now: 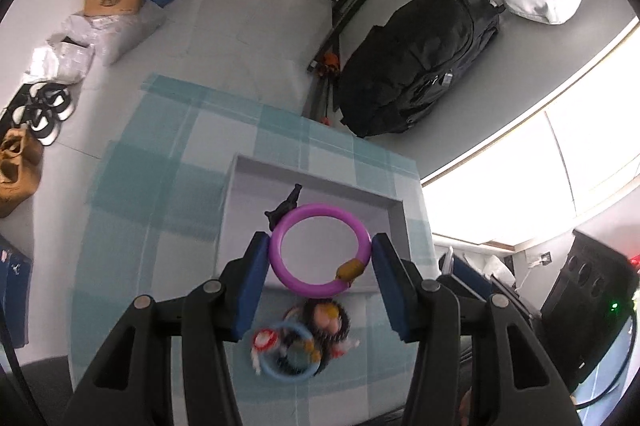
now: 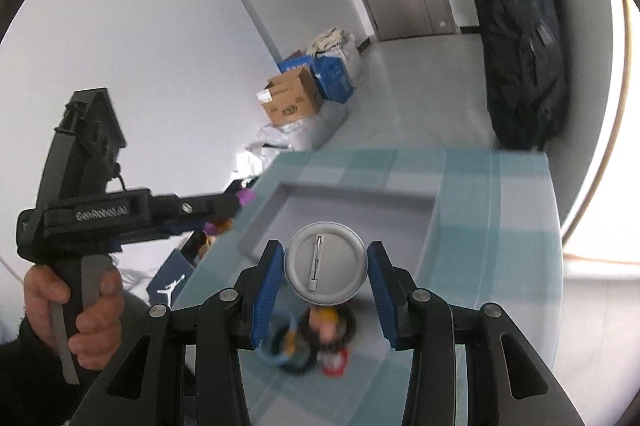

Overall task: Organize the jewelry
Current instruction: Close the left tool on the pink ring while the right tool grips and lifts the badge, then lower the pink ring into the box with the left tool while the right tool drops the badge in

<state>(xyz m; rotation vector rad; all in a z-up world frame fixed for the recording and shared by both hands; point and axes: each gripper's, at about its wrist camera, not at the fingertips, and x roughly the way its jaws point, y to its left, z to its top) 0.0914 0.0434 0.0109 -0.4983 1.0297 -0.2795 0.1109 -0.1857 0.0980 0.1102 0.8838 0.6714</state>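
Blue pads of the left gripper (image 1: 320,266) pinch a purple bangle (image 1: 319,250) across its width, one pad on each outer side, so the ring faces the camera and hangs clear above the near wall of the grey tray (image 1: 394,222). A tan bead (image 1: 349,269) sits on the bangle's lower right, next to the right pad. The tray lies ahead of the tongs on the teal checked tablecloth (image 1: 160,186), with a small black clip (image 1: 285,206) resting inside near its far left corner. Below the bangle, nearer the table's front edge, lies the blurred pile of remaining jewelry (image 1: 308,342), a blue ring among it. In the right wrist view, the right gripper (image 2: 326,268) pinches a round silver pin badge (image 2: 326,268) by its rim, back side and pin bar towards the camera, the bar running nearly upright. The same tray (image 2: 256,226) lies ahead and below, its long side running across the view. The left gripper (image 2: 224,204) comes in from the left, level with the tray's left wall, in a person's hand (image 2: 80,310). Both tongs look about equally near; each piece probably needs carrying forward and down into the tray.
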